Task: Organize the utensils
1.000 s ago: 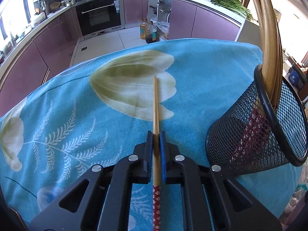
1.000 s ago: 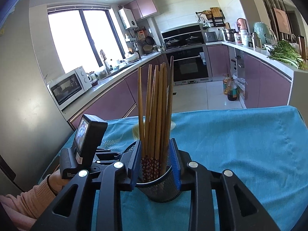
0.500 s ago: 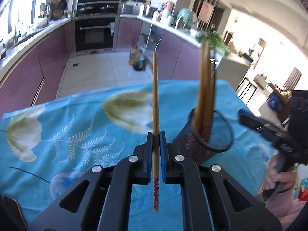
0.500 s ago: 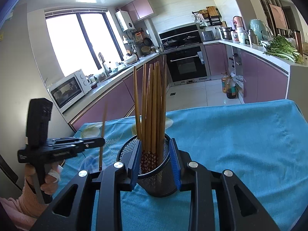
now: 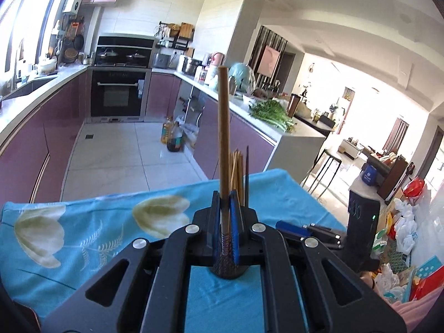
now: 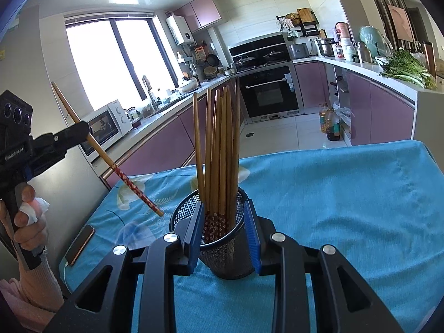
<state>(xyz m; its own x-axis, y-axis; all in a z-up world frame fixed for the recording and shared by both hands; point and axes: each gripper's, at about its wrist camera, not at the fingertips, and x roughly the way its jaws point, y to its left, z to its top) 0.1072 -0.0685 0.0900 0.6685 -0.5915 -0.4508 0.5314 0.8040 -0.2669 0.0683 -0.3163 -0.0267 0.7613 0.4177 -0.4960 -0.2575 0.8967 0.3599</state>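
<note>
One chopstick [image 6: 106, 157] sits clenched in my left fingers [image 6: 83, 130], its patterned end near the mesh holder [image 6: 222, 252]. My right fingers [image 6: 224, 236] hug that holder; a tilted entry could snag the rim or knock the bundle [image 6: 219, 152]

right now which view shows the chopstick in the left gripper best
The right wrist view: the whole chopstick shows side-on, tilted, its patterned end just left of the mesh holder, clamped by the left gripper. The left wrist view looks along it, foreshortened, fingers hiding its middle.
</note>
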